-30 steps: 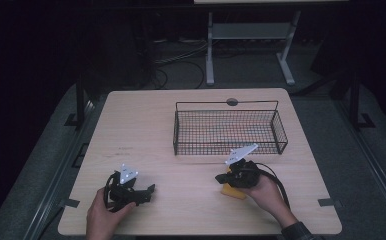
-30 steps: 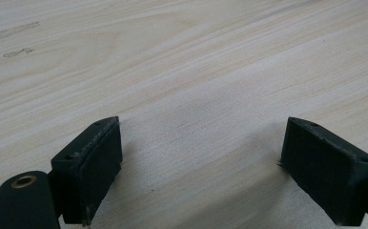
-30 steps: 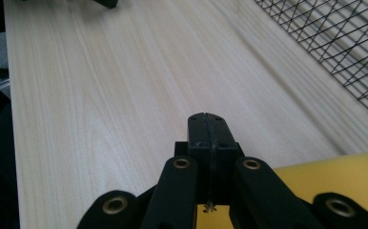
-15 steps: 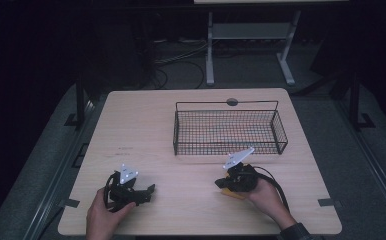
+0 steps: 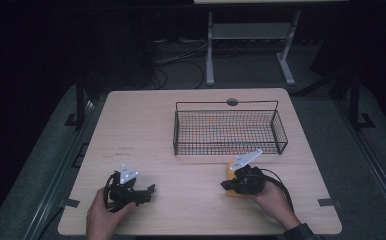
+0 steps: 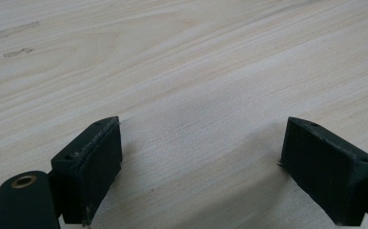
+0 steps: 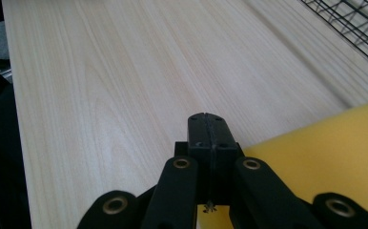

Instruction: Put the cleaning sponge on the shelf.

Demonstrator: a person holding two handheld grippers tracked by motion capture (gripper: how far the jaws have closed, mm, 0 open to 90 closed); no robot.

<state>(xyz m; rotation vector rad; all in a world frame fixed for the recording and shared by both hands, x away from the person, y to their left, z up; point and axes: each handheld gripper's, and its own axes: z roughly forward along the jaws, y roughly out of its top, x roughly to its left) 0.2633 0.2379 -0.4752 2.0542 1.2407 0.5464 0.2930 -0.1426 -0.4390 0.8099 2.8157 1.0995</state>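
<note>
A flat yellow pad (image 5: pixel 230 168) lies on the wooden table (image 5: pixel 146 125) just in front of the wire basket (image 5: pixel 226 103). My right gripper (image 5: pixel 225 185) rests over the pad and points left, held by a hand. In the right gripper view its jaws (image 7: pixel 209 131) are pressed together with nothing between the tips, and the yellow pad (image 7: pixel 334 157) lies below and to their right. My left gripper (image 5: pixel 150 189) lies near the front left of the table, pointing right, in the other hand. Its jaws (image 6: pixel 201 162) stand wide apart over bare wood.
The black wire basket stands at the middle right of the table, its inside showing nothing but mesh. A dark round grommet (image 5: pixel 232 102) sits by the far edge. Beyond the table are a dark floor, cables and a white frame (image 5: pixel 248 35).
The right hand has shifted a little over the yellow pad, and its grey plate has dipped lower. The left hand and its gripper have stayed put.
</note>
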